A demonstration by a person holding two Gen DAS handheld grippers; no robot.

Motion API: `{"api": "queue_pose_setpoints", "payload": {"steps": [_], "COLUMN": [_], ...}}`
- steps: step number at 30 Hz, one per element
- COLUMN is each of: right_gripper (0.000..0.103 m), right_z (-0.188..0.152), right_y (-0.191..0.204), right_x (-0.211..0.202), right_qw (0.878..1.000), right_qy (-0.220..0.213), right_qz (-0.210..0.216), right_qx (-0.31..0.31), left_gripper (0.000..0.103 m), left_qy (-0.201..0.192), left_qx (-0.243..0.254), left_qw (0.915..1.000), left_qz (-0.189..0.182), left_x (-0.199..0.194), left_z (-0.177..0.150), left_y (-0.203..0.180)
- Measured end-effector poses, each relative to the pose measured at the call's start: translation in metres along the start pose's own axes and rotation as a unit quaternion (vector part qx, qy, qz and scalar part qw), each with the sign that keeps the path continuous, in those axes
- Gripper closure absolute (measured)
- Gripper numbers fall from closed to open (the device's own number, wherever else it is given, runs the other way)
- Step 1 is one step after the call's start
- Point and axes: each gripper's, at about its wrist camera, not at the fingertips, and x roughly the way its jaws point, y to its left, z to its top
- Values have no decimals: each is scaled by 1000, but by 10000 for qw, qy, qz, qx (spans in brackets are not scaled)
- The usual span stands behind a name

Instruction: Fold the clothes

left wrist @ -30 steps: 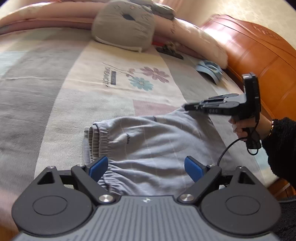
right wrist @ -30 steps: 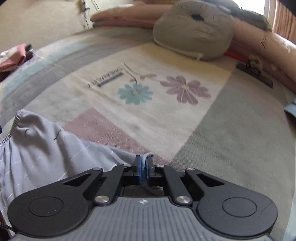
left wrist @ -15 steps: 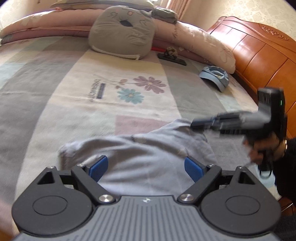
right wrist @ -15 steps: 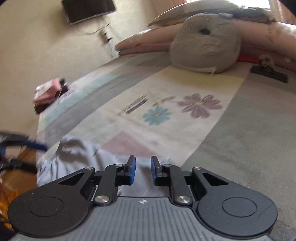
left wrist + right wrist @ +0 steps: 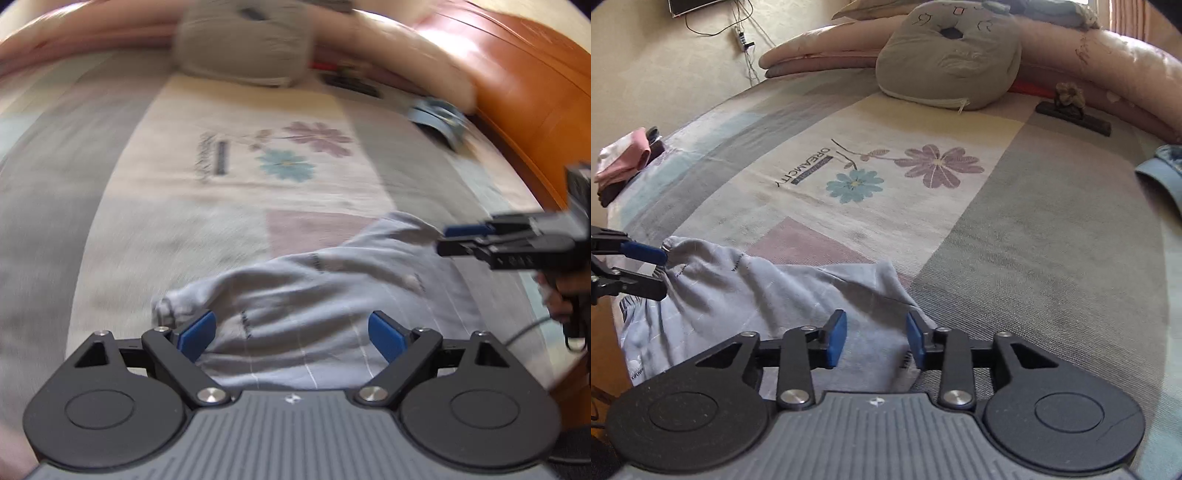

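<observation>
A pale grey garment (image 5: 332, 295) with thin white lines and an elastic waistband lies crumpled on the patchwork bedsheet (image 5: 1052, 229). My left gripper (image 5: 291, 332) hovers open just over its near edge, the left pad beside the bunched waistband corner, nothing held. My right gripper (image 5: 875, 343) is open above the garment's (image 5: 757, 291) other end, with a raised fold of cloth lying between and beyond its pads. Each gripper shows in the other's view: the right gripper (image 5: 445, 242) at the garment's far right corner, the left gripper (image 5: 659, 271) at its left corner. The left wrist view is motion-blurred.
A grey cat-face cushion (image 5: 949, 62) and rolled pink quilts lie at the head of the bed. A wooden headboard (image 5: 524, 81) runs along the right, with a blue cap (image 5: 1160, 177) near it. Folded pink clothes (image 5: 624, 158) sit at the bed's far left edge.
My right gripper, shut on the garment's edge a second ago, has opened and let it go. The garment has shifted on the sheet. The left gripper has stayed open.
</observation>
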Motion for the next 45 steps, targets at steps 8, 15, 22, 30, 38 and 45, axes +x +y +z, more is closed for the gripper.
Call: {"api": "queue_pose_setpoints", "payload": {"steps": [8, 15, 22, 30, 38, 45], "right_gripper": [58, 52, 47, 44, 36, 32], "right_z": [2, -4, -21, -41, -46, -50], "right_y": [40, 64, 87, 112, 135, 120], "right_x": [3, 5, -4, -14, -1, -6], "right_qw": [9969, 9944, 9965, 9982, 9970, 9972], "right_qy": [184, 336, 331, 308, 559, 607], "right_qz": [-523, -772, -671, -522, 148, 218], "right_qx": [566, 640, 363, 22, -511, -365], "left_gripper": [13, 13, 12, 12, 10, 9], "left_qy": [502, 406, 328, 374, 723, 607], "left_qx": [544, 543, 719, 672, 50, -139], "left_qw": [9967, 9951, 9920, 9912, 9900, 9898], "left_qz": [-326, -725, -984, -1078, -1210, -1280], "left_x": [20, 11, -4, -12, -1, -17], "left_z": [-3, -4, -14, -24, -37, -37], "left_y": [13, 25, 24, 25, 30, 26]}}
